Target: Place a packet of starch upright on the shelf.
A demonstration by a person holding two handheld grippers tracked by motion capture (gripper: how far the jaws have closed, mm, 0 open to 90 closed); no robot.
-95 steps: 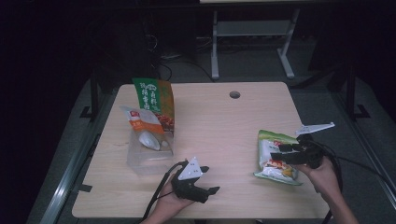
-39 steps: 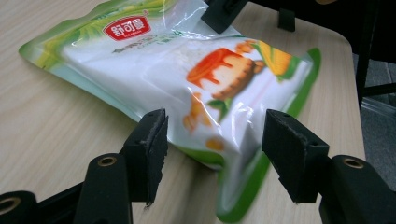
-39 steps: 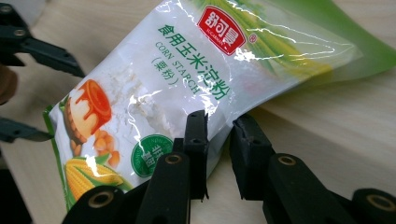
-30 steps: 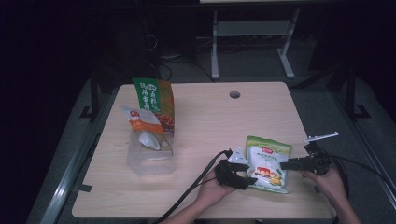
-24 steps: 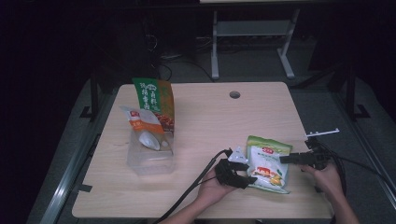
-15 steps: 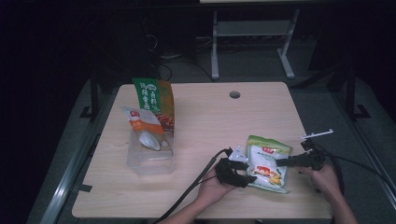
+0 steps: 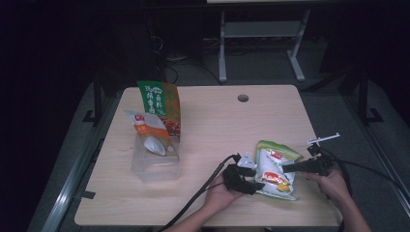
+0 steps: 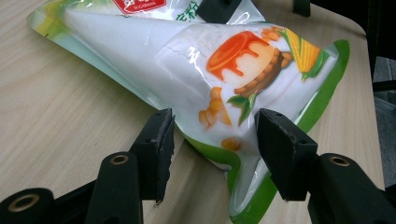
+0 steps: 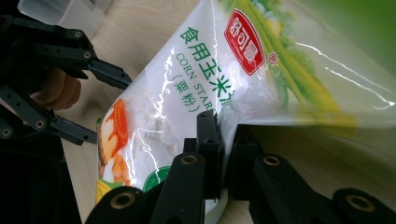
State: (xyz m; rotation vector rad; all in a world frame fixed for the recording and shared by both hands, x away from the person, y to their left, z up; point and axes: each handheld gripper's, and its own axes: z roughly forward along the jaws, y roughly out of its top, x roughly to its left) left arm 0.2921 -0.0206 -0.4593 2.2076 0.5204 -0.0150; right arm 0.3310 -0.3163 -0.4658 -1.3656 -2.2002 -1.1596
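Two grippers work one corn starch pouch (image 7: 273, 169) near the table's (image 7: 212, 116) front right corner. Right gripper (image 7: 286, 167) is clamped on the pouch's side edge; in the right gripper view its jaws are pressed together with the film pinched between them, the pouch (image 9: 196, 102) tilted up off the wood. Left gripper (image 7: 251, 178) sits at the pouch's lower left edge, jaws spread. In the left gripper view the pouch's bottom corner (image 8: 243, 140) lies between the two pads (image 8: 156, 149), with a gap on each side, so nothing is gripped there yet.

Well apart, toward the left edge: a clear plastic bin (image 7: 155, 162) with an orange-and-white packet (image 7: 147, 130) and a green-and-orange bag (image 7: 157, 101) standing in it.

Judged step: taking a second grip on the pouch, probably ahead of carrying it to the bin. Next move calls for closing the left jaws squarely on the corner seam, not the powder-filled belly, which would likely slip or bulge.
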